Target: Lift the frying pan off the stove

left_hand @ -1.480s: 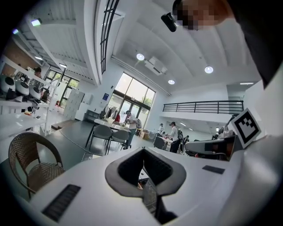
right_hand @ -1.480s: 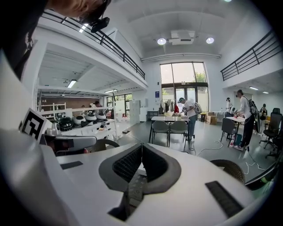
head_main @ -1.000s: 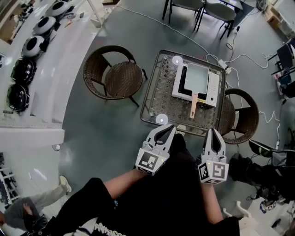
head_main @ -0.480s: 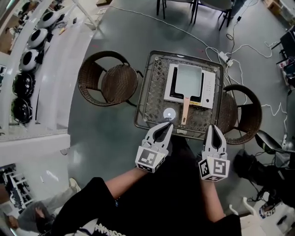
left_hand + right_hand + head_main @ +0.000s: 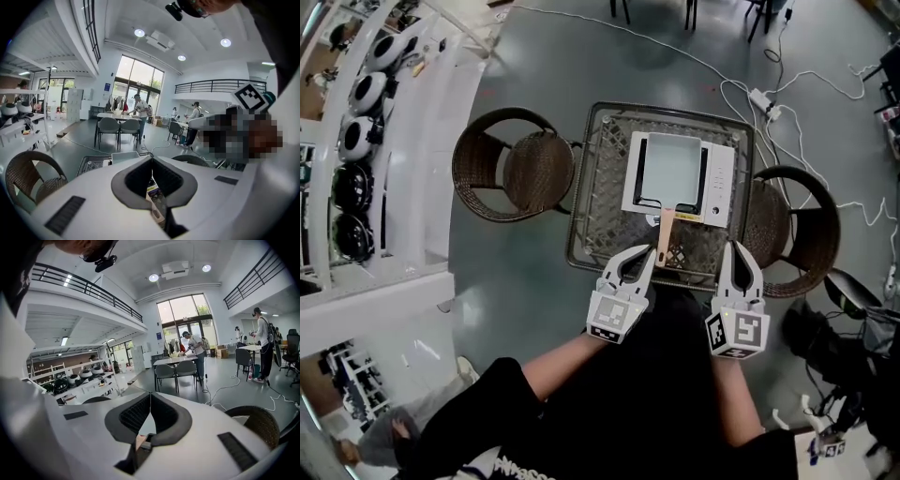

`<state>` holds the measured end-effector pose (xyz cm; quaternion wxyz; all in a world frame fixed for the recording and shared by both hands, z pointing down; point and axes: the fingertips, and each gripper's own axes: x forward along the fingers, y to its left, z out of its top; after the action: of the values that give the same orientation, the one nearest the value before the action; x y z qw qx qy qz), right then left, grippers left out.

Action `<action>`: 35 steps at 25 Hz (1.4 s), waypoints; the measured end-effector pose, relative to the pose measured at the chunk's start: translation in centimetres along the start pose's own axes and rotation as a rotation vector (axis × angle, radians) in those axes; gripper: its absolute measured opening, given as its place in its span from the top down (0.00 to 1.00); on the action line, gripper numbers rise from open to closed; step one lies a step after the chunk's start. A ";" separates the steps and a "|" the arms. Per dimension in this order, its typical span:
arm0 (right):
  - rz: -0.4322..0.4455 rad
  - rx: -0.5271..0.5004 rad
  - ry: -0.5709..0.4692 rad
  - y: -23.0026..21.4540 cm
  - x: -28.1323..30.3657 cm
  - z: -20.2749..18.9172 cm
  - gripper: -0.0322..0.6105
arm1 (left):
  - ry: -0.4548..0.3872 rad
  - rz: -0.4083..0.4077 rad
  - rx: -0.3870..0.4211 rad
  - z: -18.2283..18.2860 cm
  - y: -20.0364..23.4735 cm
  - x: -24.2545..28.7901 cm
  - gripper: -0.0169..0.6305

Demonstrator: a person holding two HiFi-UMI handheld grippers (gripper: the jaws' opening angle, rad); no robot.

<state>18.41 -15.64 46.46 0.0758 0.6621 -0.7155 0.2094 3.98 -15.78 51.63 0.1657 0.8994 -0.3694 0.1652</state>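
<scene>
Nothing clear enough to read. Black-and-white square patterns, no letters, on left gripper [image 5: 645,253], right gripper [image 5: 737,247]. Small blue wall sign [image 5: 107,86] blurry.

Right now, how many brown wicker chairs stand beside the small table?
2: one wicker chair stands at the left side of the table, the other at its right side. The head view shows none hidden.
</scene>
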 end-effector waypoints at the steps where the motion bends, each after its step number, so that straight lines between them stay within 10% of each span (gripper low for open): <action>1: -0.002 0.006 0.003 -0.5 0.4 0.1 0.90 | 0.009 -0.005 0.013 0.0 -0.1 0.9 0.95; 22: 0.077 0.043 0.092 -8.0 8.2 -2.2 0.90 | 0.416 0.108 -0.087 -10.8 1.7 11.6 0.94; 35: 0.153 0.037 0.169 -8.0 9.3 -5.3 0.90 | 0.609 0.155 -0.203 -17.1 2.1 14.3 0.65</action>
<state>24.33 -22.36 56.42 0.1073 0.5868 -0.7511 0.2829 9.07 -18.72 73.22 0.3444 0.7568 -0.3847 0.4008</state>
